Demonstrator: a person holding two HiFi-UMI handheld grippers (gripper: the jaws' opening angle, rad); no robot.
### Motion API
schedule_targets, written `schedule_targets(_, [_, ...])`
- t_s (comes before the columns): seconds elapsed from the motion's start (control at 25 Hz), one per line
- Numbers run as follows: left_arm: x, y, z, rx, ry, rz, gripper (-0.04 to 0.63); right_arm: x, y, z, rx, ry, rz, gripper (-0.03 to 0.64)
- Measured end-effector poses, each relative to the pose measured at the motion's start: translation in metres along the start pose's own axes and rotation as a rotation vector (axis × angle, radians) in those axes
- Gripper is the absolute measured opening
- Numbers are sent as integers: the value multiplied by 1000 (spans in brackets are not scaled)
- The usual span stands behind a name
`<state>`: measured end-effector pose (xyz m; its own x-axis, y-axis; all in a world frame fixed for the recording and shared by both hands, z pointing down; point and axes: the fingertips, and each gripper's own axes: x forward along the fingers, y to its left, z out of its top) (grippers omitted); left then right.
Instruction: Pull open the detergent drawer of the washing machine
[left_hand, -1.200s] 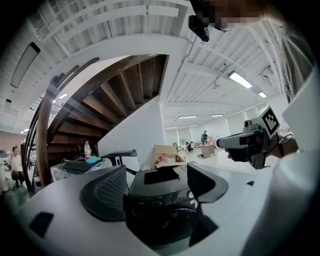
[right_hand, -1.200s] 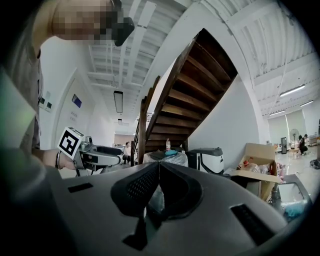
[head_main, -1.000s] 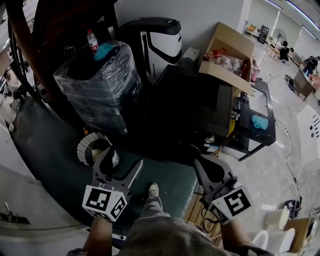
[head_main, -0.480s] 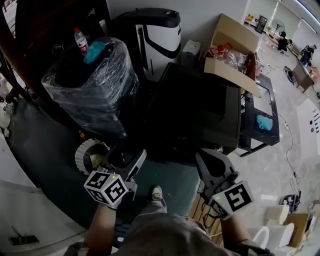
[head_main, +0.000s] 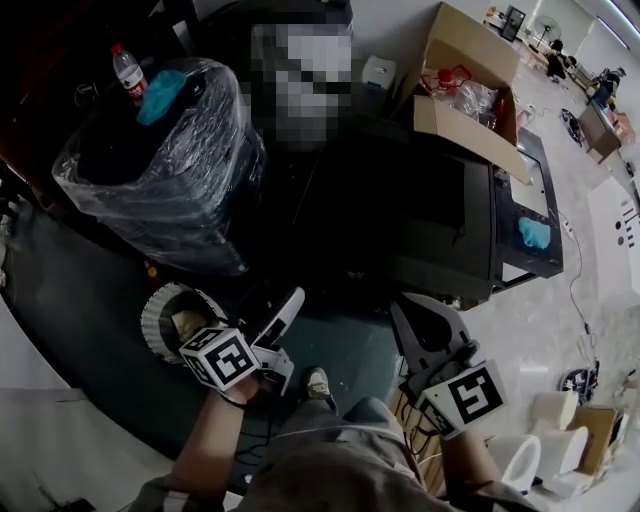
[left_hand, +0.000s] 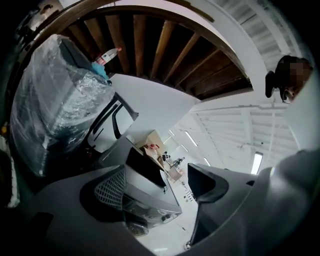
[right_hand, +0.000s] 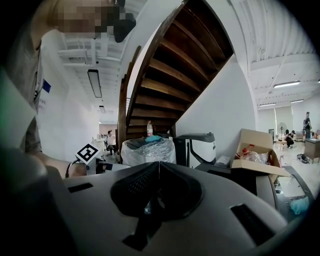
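Two grippers are out in front, and between them sits the washing machine (head_main: 400, 215), a dark box seen from above. It stands on the floor just past the jaw tips, touching neither gripper. From up here I can't pick out its detergent drawer. The left gripper view catches the machine's front in the gap between the jaws, tilted over, but the drawer is too small to tell there.

The left gripper (head_main: 282, 312) has its jaws spread wide with only air between them. The right gripper (head_main: 400, 308) has its jaws pressed together, tip to tip, pinching nothing.

Down by the person's shoe (head_main: 318, 382) a green mat (head_main: 85, 300) covers the floor. A white reel (head_main: 160, 312) rests on the mat just beside the left gripper. Off to the right the floor turns pale and glossy (head_main: 590, 300), with white rolls (head_main: 555, 440) stacked near the right gripper's marker cube.

Left of the machine is a bulky plastic-wrapped bundle (head_main: 170, 175). A bottle (head_main: 125, 68) stands upright on top of it, with a teal cloth (head_main: 160, 85) next to the bottle. An open cardboard box (head_main: 470, 80) sits at the machine's far right corner. A dark wooden staircase (right_hand: 165, 75) climbs overhead against the white wall.
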<state>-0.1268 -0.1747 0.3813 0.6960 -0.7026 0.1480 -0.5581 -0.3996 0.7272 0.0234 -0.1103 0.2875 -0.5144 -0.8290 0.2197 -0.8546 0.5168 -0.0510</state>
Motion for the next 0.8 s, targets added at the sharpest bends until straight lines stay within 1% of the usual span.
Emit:
schedule_targets(0.28, [36, 48, -30, -103, 28, -12, 394, 30, -15, -37, 30, 59, -17, 31])
schedule_targets(0.52, [58, 82, -63, -233, 25, -13, 397, 49, -24, -65, 40, 81, 15, 31])
schedule_targets(0.72, [78, 109, -93, -264, 35, 9, 397, 63, -34, -82, 36, 84, 52, 31])
schedule_targets(0.8, [86, 117, -105, -284, 33, 20, 412, 66, -40, -89, 37, 84, 62, 31])
